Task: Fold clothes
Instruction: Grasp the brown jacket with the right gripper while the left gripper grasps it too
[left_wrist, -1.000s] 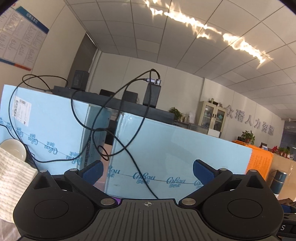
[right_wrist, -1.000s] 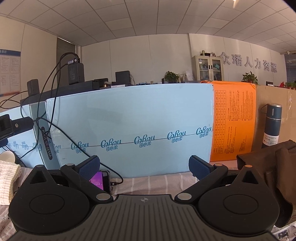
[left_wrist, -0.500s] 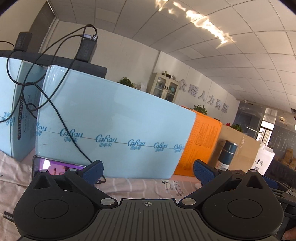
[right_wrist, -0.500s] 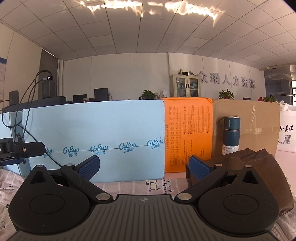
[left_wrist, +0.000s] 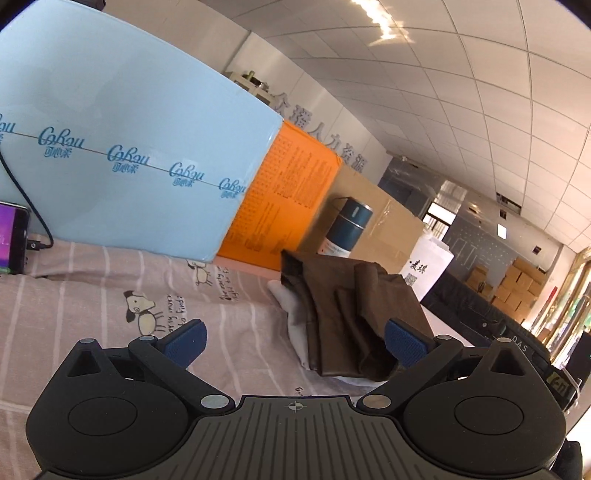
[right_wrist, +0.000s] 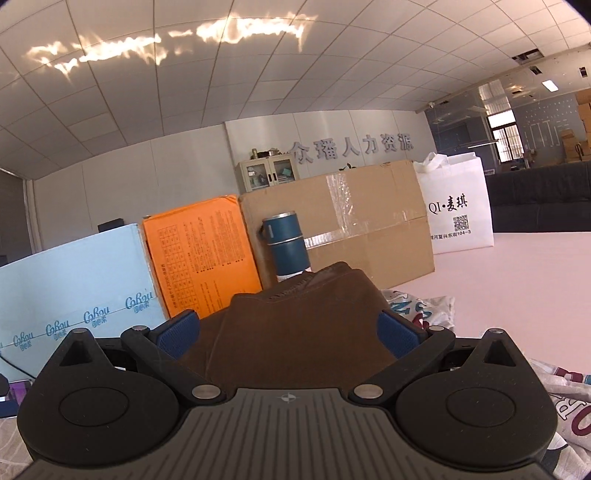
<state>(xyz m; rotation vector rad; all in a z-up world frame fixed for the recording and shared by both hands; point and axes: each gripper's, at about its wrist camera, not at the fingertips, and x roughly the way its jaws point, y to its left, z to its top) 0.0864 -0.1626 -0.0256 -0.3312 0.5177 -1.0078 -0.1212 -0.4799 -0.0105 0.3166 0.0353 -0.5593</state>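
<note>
Blue-padded and spread wide, our right gripper (right_wrist: 288, 334) and left gripper (left_wrist: 293, 341) both hold nothing. The folded dark brown garment (right_wrist: 295, 332) lies between the right pads; from the left it sits to the far right on the striped pink cartoon bedsheet (left_wrist: 147, 295), atop a white cloth (left_wrist: 295, 321). Pinching too deep could, we judge, snag the white cloth underneath.

Black ribbed gripper bodies, silver pivot screws, crosshair mark, blue textured fingers (left_wrist: 184, 339).
</note>
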